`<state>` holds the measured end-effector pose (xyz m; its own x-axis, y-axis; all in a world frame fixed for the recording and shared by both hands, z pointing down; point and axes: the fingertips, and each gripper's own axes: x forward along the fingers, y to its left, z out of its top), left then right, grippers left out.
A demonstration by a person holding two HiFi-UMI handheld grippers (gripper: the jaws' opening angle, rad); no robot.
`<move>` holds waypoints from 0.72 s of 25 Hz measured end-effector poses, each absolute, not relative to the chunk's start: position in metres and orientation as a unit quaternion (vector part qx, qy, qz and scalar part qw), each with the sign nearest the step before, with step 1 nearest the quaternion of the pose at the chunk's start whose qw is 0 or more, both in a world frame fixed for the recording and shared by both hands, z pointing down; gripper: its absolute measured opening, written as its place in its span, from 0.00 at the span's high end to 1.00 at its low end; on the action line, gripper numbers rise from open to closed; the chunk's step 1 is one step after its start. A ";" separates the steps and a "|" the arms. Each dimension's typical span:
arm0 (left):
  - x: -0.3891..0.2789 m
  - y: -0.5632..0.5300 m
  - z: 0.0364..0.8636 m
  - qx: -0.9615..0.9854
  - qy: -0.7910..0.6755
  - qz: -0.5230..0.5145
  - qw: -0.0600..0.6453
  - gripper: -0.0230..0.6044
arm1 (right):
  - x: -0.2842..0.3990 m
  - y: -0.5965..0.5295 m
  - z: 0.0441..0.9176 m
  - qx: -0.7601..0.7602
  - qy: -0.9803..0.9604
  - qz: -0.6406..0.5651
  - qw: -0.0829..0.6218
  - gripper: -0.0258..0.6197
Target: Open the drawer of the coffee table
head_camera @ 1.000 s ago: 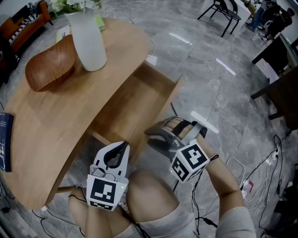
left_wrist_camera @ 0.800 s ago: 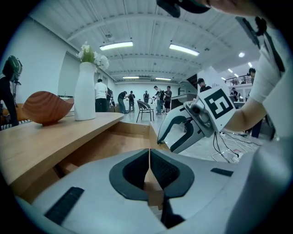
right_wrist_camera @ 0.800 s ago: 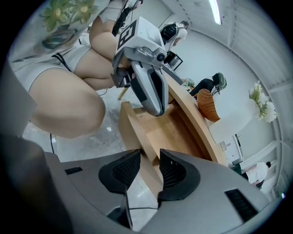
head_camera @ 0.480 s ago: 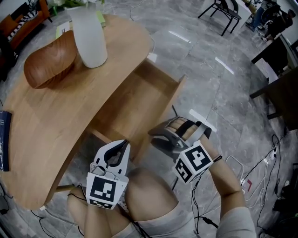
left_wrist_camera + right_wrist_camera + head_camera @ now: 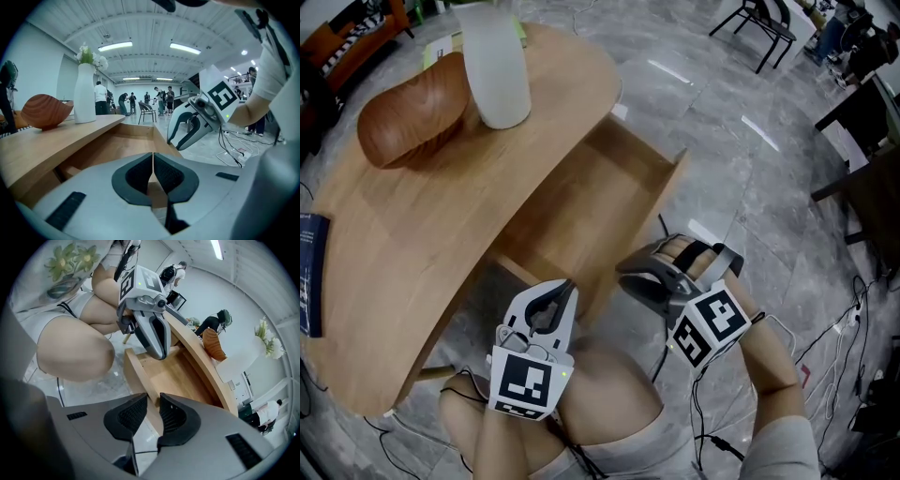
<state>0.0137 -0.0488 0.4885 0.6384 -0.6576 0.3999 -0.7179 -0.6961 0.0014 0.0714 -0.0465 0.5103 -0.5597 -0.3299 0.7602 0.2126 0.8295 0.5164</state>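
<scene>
Left gripper (image 5: pixel 566 285) jaws meet, gripping nothing. Right gripper (image 5: pixel 628 273) jaws stand apart (they have just been narrowing), the front panel's top edge in line with the gap and the pads not pressing it. One light-wood drawer (image 5: pixel 591 202) stands pulled out to the right of the coffee table (image 5: pixel 422 244). Open floor (image 5: pixel 750 187) lies beyond its front. On the tabletop are one vase (image 5: pixel 497 70), one wooden bowl (image 5: pixel 412 112) and one book (image 5: pixel 309 272).

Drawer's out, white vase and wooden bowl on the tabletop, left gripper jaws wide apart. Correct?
No. The left gripper has its jaws together, not wide apart; the left gripper view shows it. The rest holds: drawer out, white vase and wooden bowl on the tabletop.
</scene>
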 end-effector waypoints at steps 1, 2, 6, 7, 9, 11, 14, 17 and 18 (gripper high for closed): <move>0.015 -0.049 0.488 0.903 -0.380 0.185 0.081 0.94 | 0.074 -0.045 0.510 0.037 -0.833 -0.295 0.467 0.86; 0.015 -0.048 0.488 0.903 -0.379 0.182 0.082 0.94 | 0.077 -0.045 0.510 0.042 -0.830 -0.304 0.466 0.91; 0.014 -0.048 0.488 0.903 -0.382 0.181 0.081 0.94 | 0.078 -0.045 0.511 0.078 -0.825 -0.341 0.443 0.92; 0.016 -0.048 0.487 0.903 -0.381 0.181 0.080 0.94 | 0.077 -0.046 0.506 0.087 -0.827 -0.348 0.432 0.92; 0.018 -0.047 0.487 0.904 -0.379 0.181 0.080 0.94 | 0.073 -0.048 0.499 0.097 -0.831 -0.352 0.420 0.92; 0.018 -0.048 0.488 0.903 -0.380 0.183 0.080 0.94 | 0.072 -0.051 0.499 0.091 -0.830 -0.347 0.427 0.86; 0.018 -0.048 0.488 0.902 -0.382 0.182 0.082 0.94 | 0.073 -0.052 0.499 0.081 -0.824 -0.351 0.437 0.82; 0.014 -0.048 0.489 0.900 -0.388 0.181 0.083 0.94 | 0.075 -0.050 0.500 0.075 -0.826 -0.343 0.442 0.82; 0.013 -0.049 0.489 0.899 -0.391 0.180 0.083 0.94 | 0.074 -0.049 0.500 0.078 -0.832 -0.335 0.435 0.82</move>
<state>0.0126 -0.0488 0.4885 0.6296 -0.6727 0.3887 -0.7322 -0.6810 0.0075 0.0742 -0.0489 0.4997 -0.6103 -0.4203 0.6714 0.1619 0.7636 0.6251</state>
